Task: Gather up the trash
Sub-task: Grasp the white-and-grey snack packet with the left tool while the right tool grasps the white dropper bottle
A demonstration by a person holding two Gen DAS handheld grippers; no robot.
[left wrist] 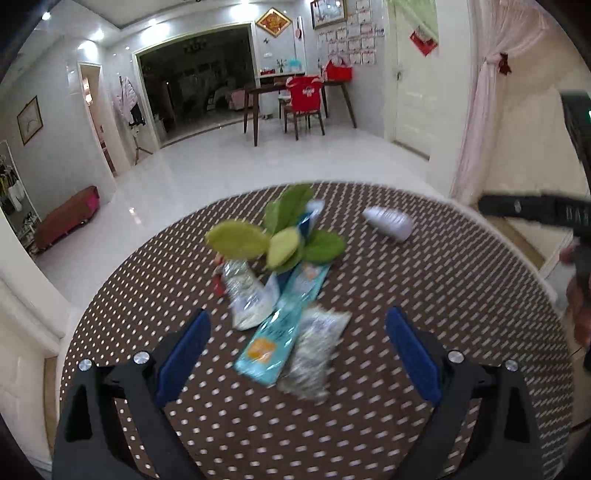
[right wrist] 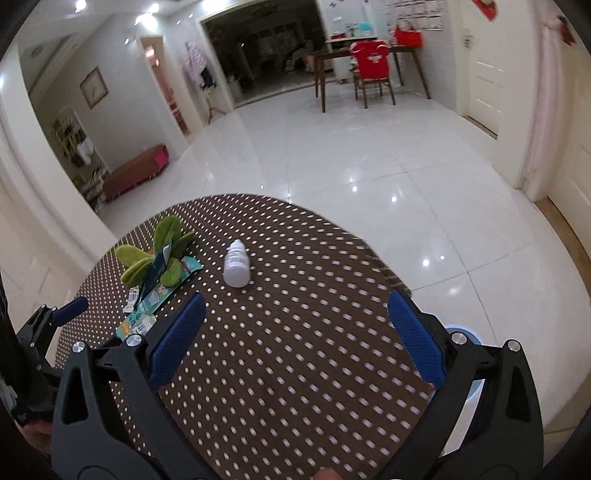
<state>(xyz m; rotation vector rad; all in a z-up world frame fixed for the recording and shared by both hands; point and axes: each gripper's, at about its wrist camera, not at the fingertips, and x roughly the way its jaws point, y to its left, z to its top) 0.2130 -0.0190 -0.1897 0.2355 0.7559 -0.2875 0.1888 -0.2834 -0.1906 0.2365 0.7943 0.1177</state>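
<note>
Between the left gripper's [left wrist: 297,354] spread jaws lie crinkly foil wrappers [left wrist: 284,317] and smooth green leaves [left wrist: 280,232]. Ahead of the right gripper [right wrist: 295,332], also spread, a ribbed white bottle [right wrist: 236,264] lies on the dotted desk [right wrist: 295,369]; print unreadable.

Room: glossy white tiled floor [right wrist: 332,166]; round table with brown dotted cloth [right wrist: 295,350]; wooden dining table [left wrist: 266,92]; chair draped in red [left wrist: 304,99]; brown bench [right wrist: 135,171]; pink curtain [left wrist: 480,110]; recessed ceiling lights [left wrist: 98,35].

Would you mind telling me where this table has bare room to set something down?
The table is bare between the right gripper and the white bottle, and rightward to its rim. It is crowded where leaves and wrappers pile before the left gripper.
</note>
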